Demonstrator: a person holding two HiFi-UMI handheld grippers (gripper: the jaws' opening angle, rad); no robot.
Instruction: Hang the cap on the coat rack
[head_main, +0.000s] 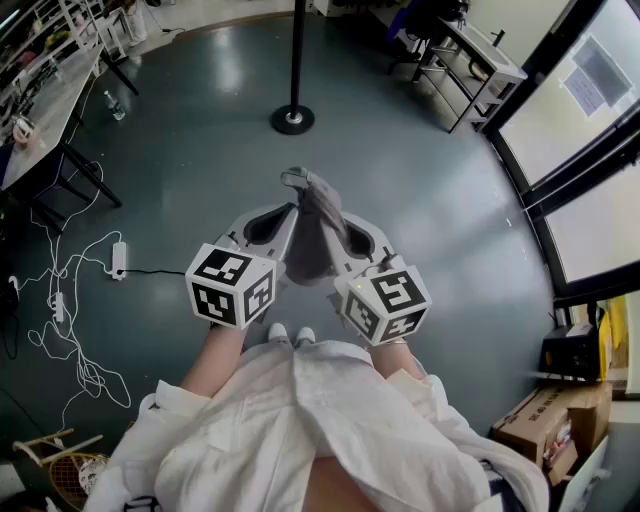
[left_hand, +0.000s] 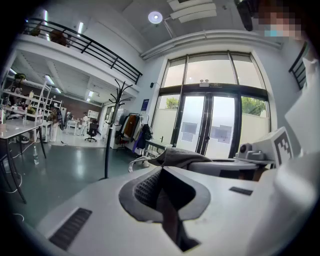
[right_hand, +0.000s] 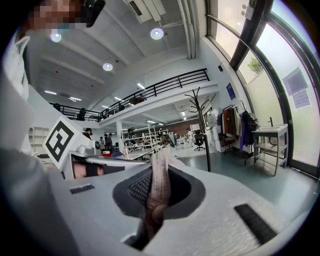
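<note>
Cap (head_main: 318, 225) sits at mid-frame, its fabric pinched by the closed left gripper (head_main: 283, 222) and right gripper (head_main: 350, 238), with the coat rack (head_main: 297, 60) well apart at top centre, about equally far from both.

A glossy grey floor (head_main: 200, 150) spreads ahead of me. At my left, a white power strip (head_main: 119, 259) lies beside tangled cables (head_main: 62, 330) near a workbench (head_main: 45, 105). Cardboard boxes (head_main: 552, 420) sit at my right by tall windows (head_main: 590, 150), and a metal table (head_main: 478, 62) stands beyond.
</note>
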